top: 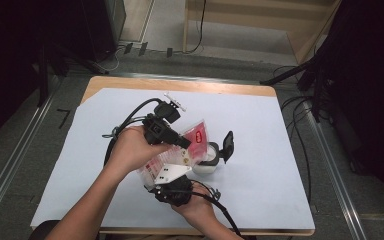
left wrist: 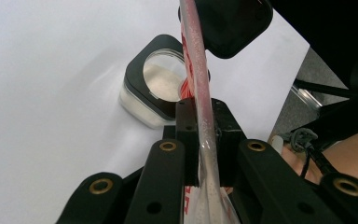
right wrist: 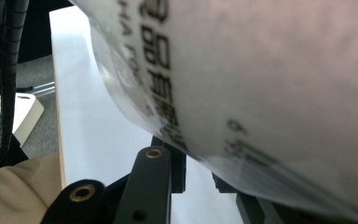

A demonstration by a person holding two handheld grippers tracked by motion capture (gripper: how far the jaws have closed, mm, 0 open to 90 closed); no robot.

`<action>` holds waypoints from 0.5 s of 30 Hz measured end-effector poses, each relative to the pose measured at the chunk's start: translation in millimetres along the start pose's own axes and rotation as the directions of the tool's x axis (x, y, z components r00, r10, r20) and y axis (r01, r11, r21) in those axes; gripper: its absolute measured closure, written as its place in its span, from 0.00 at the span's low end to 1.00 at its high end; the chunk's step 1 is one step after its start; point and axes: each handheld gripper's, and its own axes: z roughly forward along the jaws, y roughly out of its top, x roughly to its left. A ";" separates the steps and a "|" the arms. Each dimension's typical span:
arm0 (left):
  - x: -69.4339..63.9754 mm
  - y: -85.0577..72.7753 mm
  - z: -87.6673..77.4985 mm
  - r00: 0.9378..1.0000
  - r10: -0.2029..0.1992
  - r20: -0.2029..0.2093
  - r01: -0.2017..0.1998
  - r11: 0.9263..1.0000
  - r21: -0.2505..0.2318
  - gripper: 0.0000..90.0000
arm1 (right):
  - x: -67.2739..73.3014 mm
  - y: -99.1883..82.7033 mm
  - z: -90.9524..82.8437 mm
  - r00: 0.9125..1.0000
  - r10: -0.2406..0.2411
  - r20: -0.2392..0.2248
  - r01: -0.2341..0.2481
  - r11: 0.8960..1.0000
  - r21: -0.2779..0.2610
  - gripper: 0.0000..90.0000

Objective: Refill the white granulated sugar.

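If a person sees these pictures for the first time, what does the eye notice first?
First, the clear bag with red print, held at the middle of the white table cover over an open white jar. The left tool pinches its edge from above, and the right tool holds its lower end. The jar's black lid stands open behind.

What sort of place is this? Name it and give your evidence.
Probably a lab or recording workspace, not a kitchen: a paper-covered table on grey floor, loose cables trailing beside it, and dark equipment stands around it.
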 end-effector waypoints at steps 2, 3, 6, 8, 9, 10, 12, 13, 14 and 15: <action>-0.9 -0.4 0.0 1.000 -0.003 -0.003 0.003 1.000 -0.002 0.95 | 0.0 -0.5 0.1 1.000 0.000 0.000 0.000 1.000 0.000 0.88; -0.6 -0.6 -0.3 1.000 0.000 0.000 0.000 1.000 0.000 0.95 | -0.2 -0.6 0.1 1.000 -0.001 -0.001 0.001 1.000 0.002 0.87; -0.1 -1.6 -0.6 1.000 0.005 0.002 -0.005 1.000 -0.008 0.96 | -0.2 -0.8 0.0 1.000 0.002 0.000 -0.002 1.000 0.004 0.87; -0.4 -2.4 -1.6 1.000 0.019 -0.002 -0.019 1.000 -0.016 0.98 | -0.7 -0.7 0.1 1.000 0.008 0.003 -0.009 1.000 0.005 0.87; -0.7 -2.7 -3.1 1.000 0.016 0.000 -0.016 1.000 -0.019 0.98 | -1.0 -0.4 0.1 1.000 0.011 0.002 -0.011 1.000 0.002 0.87; -0.7 -3.2 -4.4 1.000 0.015 0.000 -0.015 1.000 -0.026 0.98 | -0.9 -0.1 0.1 1.000 0.013 0.002 -0.013 1.000 -0.003 0.87; -0.1 -4.0 -6.6 1.000 0.011 -0.007 -0.012 0.999 -0.035 0.99 | -1.8 0.3 -0.6 1.000 0.017 0.000 -0.017 1.000 -0.003 0.86; 0.3 -4.1 -7.6 1.000 0.012 -0.013 -0.013 0.999 -0.036 0.99 | -2.5 0.4 -0.8 1.000 0.019 0.000 -0.019 1.000 -0.004 0.85; 0.9 -4.5 -8.5 1.000 0.014 -0.008 -0.014 0.999 -0.034 0.99 | -3.2 0.3 -0.7 1.000 0.020 -0.002 -0.020 1.000 -0.006 0.85; 1.2 -5.0 -10.1 1.000 0.011 -0.011 -0.012 0.999 -0.043 0.99 | -3.8 0.3 -1.0 1.000 0.028 -0.006 -0.028 1.000 -0.008 0.85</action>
